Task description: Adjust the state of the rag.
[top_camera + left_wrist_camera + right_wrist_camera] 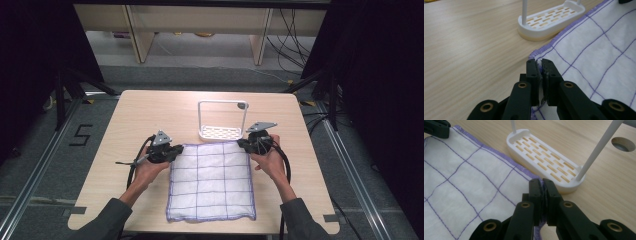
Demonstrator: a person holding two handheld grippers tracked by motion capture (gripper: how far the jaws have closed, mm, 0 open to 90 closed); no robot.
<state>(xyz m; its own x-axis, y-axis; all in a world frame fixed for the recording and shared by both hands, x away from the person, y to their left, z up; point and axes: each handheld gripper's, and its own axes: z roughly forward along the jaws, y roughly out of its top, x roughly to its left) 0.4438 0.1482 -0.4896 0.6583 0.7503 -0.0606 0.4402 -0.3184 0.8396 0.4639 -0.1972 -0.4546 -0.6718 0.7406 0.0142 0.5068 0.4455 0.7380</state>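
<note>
One mark of writing can be read, a black "5" (80, 135) taped on the grey floor left of the table (145, 112) in the high view; the cloth (211, 182), the rack (222, 120) and the grippers bear no legible label; the high view alone gives the whole layout, with the white cloth with purple grid lines lying flat on the near middle of the wooden table, its far edge just beside the base of the white wire-framed rack, and a person's hands coming in from the bottom, each holding a gripper at one far corner of the cloth; the left gripper (172, 152) sits at the far left corner and the right gripper (243, 145) at the far right corner; the left gripper view adds the close detail that its two black jaws are pressed together on the purple-hemmed corner of the cloth (599, 50), with fabric pinched between the pads, and the rack's slotted base (551, 21) beyond; the right gripper view shows its jaws likewise clamped on the other hemmed corner (474, 185), the slotted base (544, 157) touching or just beside the hem, a round hole (623, 144) in the tabletop, and the left gripper's tip (436, 128) far off.
</note>
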